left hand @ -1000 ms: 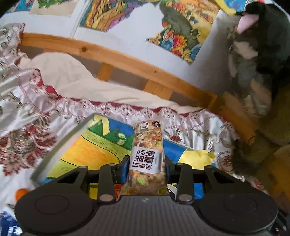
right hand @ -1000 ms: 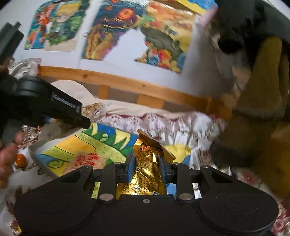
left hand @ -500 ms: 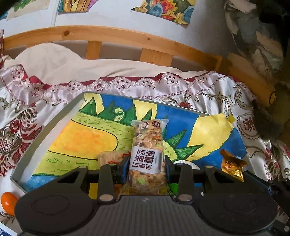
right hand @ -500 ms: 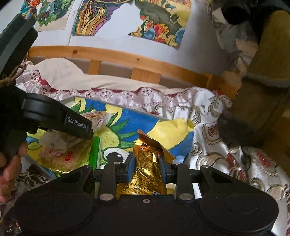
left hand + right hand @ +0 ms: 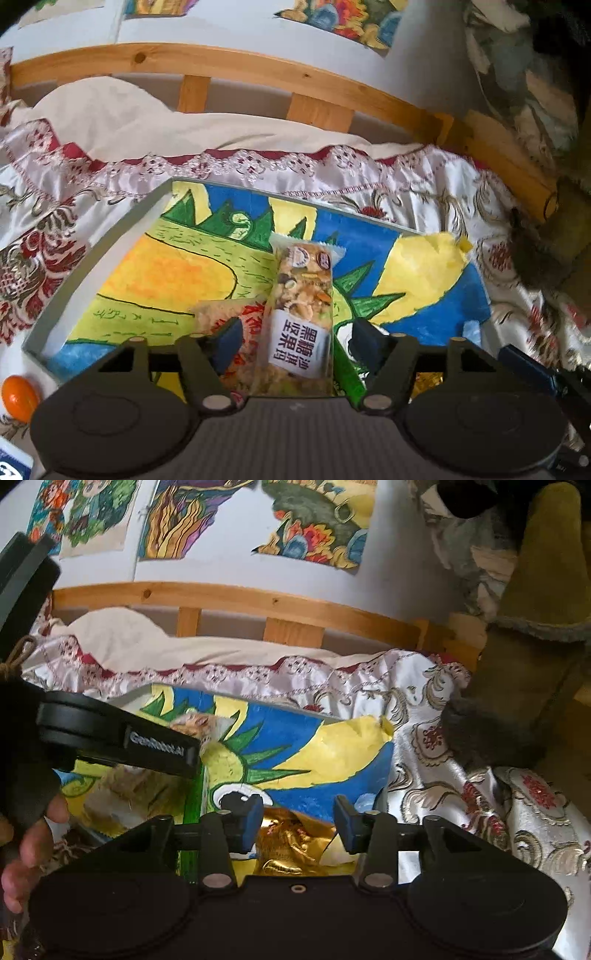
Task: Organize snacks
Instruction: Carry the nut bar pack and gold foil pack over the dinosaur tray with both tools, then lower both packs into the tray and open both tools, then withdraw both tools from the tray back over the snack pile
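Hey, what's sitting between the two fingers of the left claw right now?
The nut bar, lying in the painted tray; the opening left claw no longer presses it. Left wrist view.

The left gripper (image 5: 297, 341) is opening, its blue pads (image 5: 228, 341) clear of the clear-wrapped nut bar with a white label (image 5: 301, 321) lying between them. The bar rests in a shallow grey tray lined with a painted yellow, green and blue picture (image 5: 96, 251), overlapping a translucent cracker packet (image 5: 218, 314). An orange oval object (image 5: 19, 397) lies outside the tray on the floral satin cloth (image 5: 44, 236).
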Motion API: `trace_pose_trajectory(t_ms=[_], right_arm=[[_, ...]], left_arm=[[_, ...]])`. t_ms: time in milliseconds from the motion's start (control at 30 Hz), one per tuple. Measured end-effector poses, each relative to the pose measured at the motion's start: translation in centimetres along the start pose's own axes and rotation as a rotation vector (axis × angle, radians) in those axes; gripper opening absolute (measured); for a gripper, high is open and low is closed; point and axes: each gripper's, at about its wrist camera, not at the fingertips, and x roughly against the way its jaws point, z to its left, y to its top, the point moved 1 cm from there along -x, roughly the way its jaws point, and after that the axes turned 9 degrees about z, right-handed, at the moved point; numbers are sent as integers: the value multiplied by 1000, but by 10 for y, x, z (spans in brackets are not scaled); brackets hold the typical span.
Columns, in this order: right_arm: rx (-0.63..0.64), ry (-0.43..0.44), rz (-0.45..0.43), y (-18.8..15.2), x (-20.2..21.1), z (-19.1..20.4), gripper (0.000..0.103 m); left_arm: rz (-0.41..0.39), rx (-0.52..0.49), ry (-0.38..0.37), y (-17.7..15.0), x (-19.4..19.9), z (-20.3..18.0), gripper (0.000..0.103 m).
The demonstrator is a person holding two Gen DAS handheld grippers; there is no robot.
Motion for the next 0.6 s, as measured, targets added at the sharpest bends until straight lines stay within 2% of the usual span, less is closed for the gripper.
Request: trace_pose_trajectory(t_ms=[67,167,233,300,367,433,600], right_arm=[[-34,2,-17,2,8,-5,54],[-84,14,-52,6,24,-13,70],[-100,18,-98,8,40,-15,84],[-89,14,-148,11,56,-14,89],[-79,9,-187,14,73,-14,92],[-67,11,-223,17,91,-11,100],[-53,14,-293,20,133,-5,102]], left_arm=[[-17,12,2,2,11,3,77],[-79,18,16,5,36,6,88],[-126,21,16,7,57,10,94],[-163,26,12,7,76,13,103],[-218,27,11,6,99,17,102],[-255,25,16,4,116,20,102],[-331,16,51,-11,156,25,103]])
